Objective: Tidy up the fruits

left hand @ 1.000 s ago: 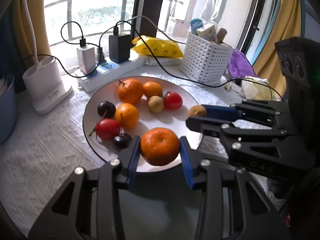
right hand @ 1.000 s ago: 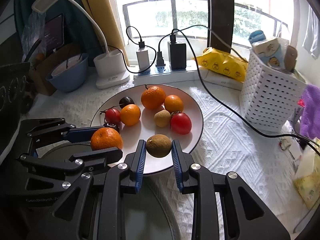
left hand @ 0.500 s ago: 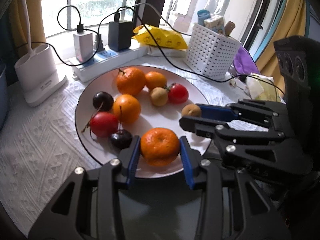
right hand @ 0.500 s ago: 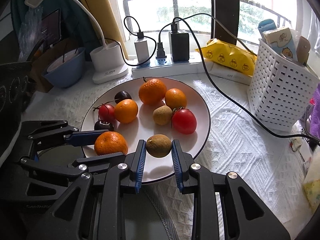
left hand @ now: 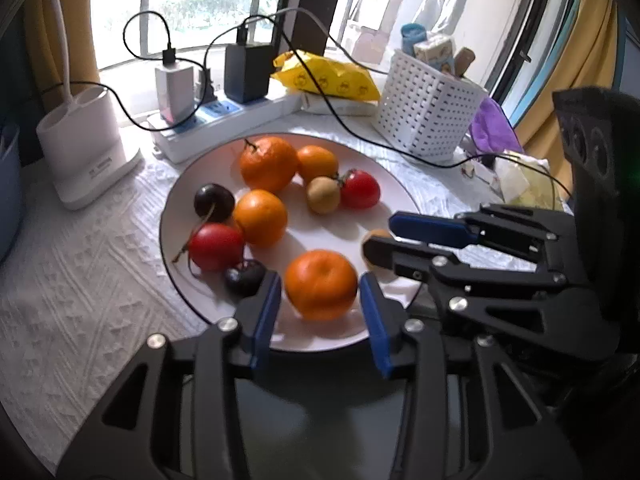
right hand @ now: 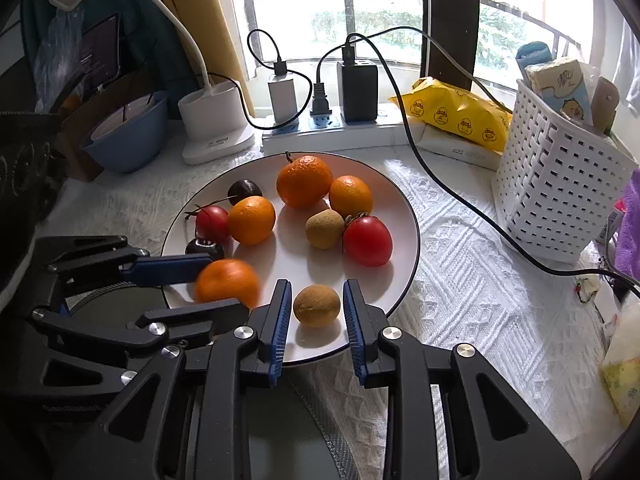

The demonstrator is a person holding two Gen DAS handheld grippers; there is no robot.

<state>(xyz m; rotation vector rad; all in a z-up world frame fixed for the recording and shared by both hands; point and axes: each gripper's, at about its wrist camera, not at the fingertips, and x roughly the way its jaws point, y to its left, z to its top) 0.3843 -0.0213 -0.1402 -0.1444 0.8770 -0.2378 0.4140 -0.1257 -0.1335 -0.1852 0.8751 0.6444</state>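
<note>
L gripper [left hand: 320,304] is over the near rim of the white plate [left hand: 176,204], jaws opening w/ a mandarin [left hand: 321,284] between them; a thin gap shows at each pad, so the grip looks let go. R gripper [right hand: 314,314] is nearly fully closed on a small brown fruit, prob. a longan [right hand: 317,305], also at the plate's near edge. Other mandarins, cherries, a cherry tomato [right hand: 367,240] sit further in. Risks: the freed mandarin is round and close to the rim, so it could roll off onto the cloth or bump the dark cherry [left hand: 244,277] beside the L pad. The grippers are v. close together, so pulling back may clip one another.
</note>
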